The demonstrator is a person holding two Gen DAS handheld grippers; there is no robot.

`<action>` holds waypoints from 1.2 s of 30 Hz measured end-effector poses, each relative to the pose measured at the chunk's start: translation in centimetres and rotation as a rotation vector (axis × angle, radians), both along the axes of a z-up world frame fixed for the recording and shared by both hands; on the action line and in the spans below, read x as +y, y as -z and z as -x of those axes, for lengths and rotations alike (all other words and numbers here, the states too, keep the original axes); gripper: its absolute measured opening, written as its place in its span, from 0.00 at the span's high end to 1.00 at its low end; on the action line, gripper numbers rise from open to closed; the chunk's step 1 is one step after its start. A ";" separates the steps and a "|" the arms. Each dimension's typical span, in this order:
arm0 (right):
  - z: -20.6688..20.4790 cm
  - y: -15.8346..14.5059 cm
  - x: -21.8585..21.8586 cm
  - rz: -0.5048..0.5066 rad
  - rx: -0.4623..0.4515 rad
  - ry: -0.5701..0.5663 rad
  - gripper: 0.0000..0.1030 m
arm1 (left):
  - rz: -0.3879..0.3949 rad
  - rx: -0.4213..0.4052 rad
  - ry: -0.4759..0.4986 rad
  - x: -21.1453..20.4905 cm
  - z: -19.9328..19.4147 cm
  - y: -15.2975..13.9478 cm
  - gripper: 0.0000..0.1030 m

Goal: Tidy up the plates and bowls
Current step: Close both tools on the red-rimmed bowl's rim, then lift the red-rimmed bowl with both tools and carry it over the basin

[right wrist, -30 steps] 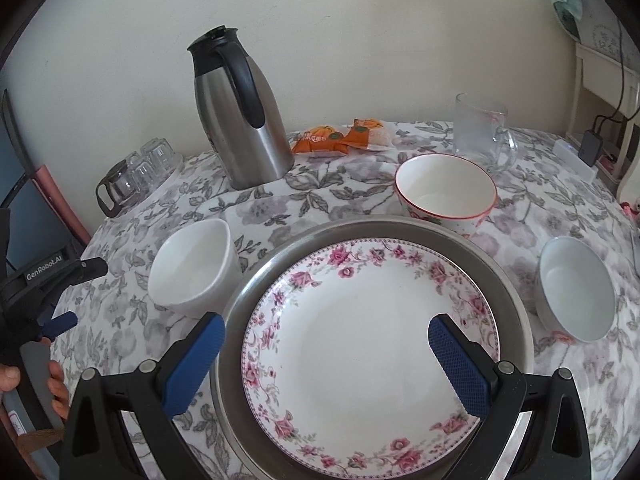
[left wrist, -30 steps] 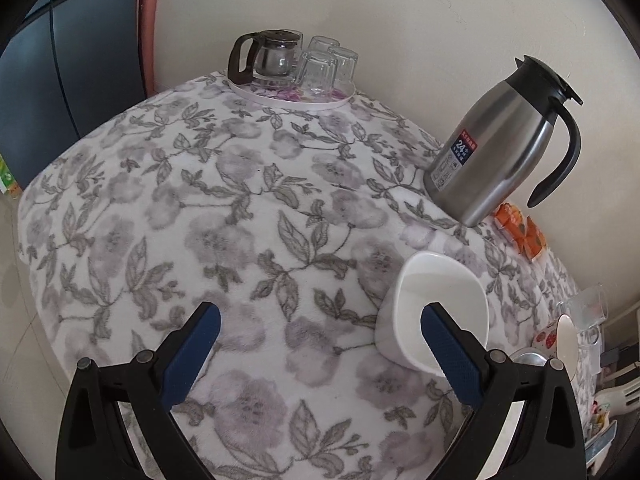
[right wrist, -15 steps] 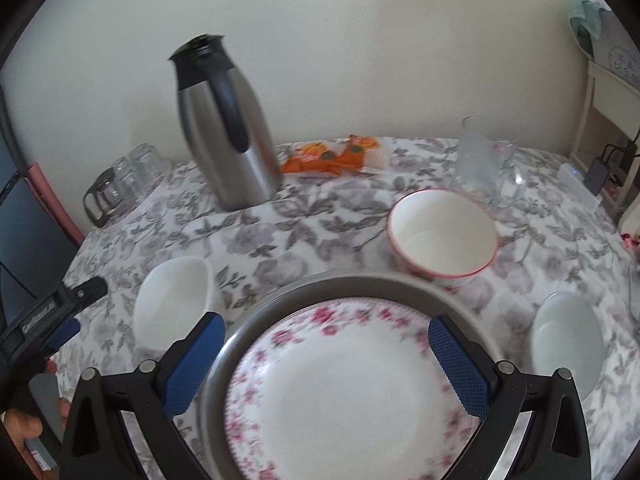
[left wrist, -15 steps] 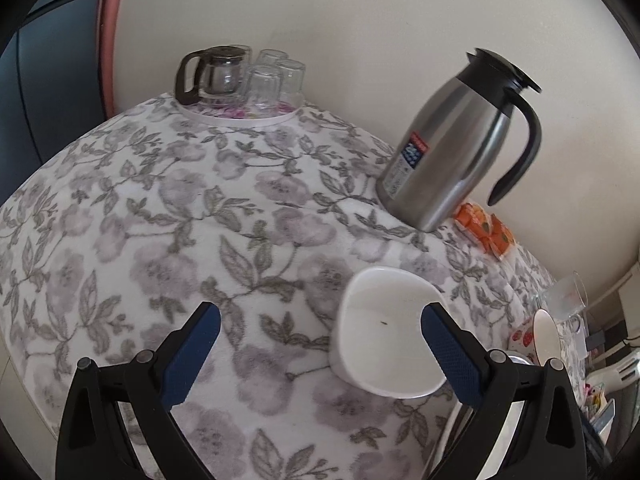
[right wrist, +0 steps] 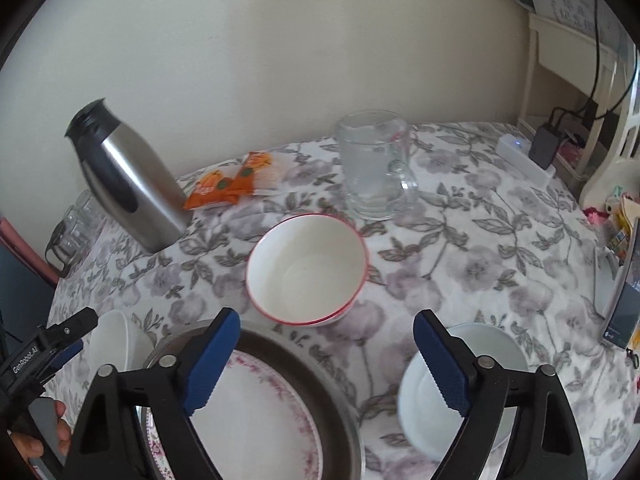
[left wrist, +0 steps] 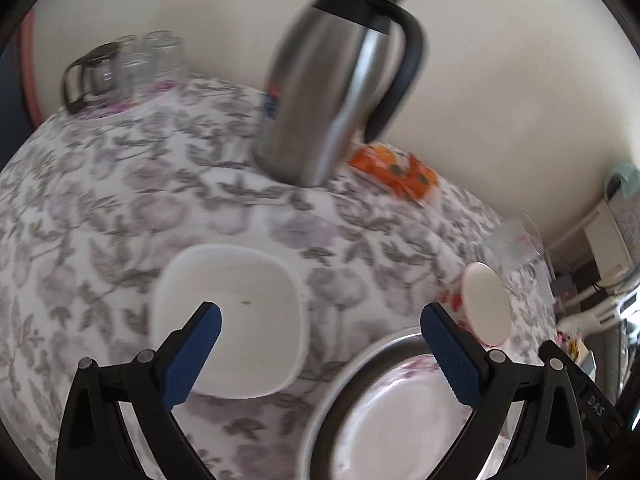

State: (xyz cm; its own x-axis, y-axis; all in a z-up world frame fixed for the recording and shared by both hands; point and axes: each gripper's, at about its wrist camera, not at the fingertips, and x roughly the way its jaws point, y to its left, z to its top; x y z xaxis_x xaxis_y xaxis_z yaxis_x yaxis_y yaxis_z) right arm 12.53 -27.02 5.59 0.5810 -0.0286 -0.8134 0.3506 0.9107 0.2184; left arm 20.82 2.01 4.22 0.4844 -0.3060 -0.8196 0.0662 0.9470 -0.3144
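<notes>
My left gripper (left wrist: 320, 322) is open and empty, its left finger over a white squarish bowl (left wrist: 232, 316) on the floral cloth. A rose-patterned plate (left wrist: 400, 428) lies in a metal dish (left wrist: 344, 384) at lower right. My right gripper (right wrist: 326, 330) is open and empty, above the gap between the same plate (right wrist: 256, 420), a red-rimmed bowl (right wrist: 306, 270) just ahead, and a plain white bowl (right wrist: 464, 388) under its right finger. The red-rimmed bowl also shows in the left wrist view (left wrist: 486, 300). The left gripper shows at the right wrist view's left edge (right wrist: 48, 340).
A steel thermos jug (left wrist: 340, 80) stands at the back, with an orange snack packet (right wrist: 228, 180) beside it. A glass mug (right wrist: 374, 164) stands behind the red-rimmed bowl. A glass teapot and cups (left wrist: 120, 68) sit at far left. A phone (right wrist: 622, 304) leans at the right edge.
My left gripper has swung right and closer; the white bowl now sits under its left finger and the plate has come into view. My right gripper has turned right toward the red-rimmed bowl.
</notes>
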 end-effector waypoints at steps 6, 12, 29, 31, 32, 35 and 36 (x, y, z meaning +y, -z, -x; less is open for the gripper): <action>-1.4 1.8 -2.9 -0.077 0.032 -0.010 0.31 | -0.009 0.068 0.154 -7.3 -2.3 -0.5 0.15; -3.3 4.0 -4.3 -0.153 0.070 -0.023 0.47 | -0.066 0.147 0.260 -13.4 -4.2 1.2 0.34; -7.6 9.4 -5.6 -0.210 0.202 -0.037 0.65 | -0.189 0.236 0.332 -19.8 -7.6 6.3 0.53; -7.9 10.0 -5.6 -0.216 0.212 -0.038 0.66 | -0.204 0.249 0.346 -20.3 -7.8 6.9 0.58; -8.0 10.1 -5.6 -0.220 0.212 -0.039 0.66 | -0.211 0.255 0.351 -20.5 -7.8 7.2 0.61; -8.3 10.5 -5.6 -0.230 0.213 -0.041 0.69 | -0.225 0.270 0.358 -20.9 -8.1 8.0 0.64; -8.4 10.7 -5.6 -0.232 0.215 -0.042 0.70 | -0.229 0.274 0.361 -21.0 -8.2 8.2 0.65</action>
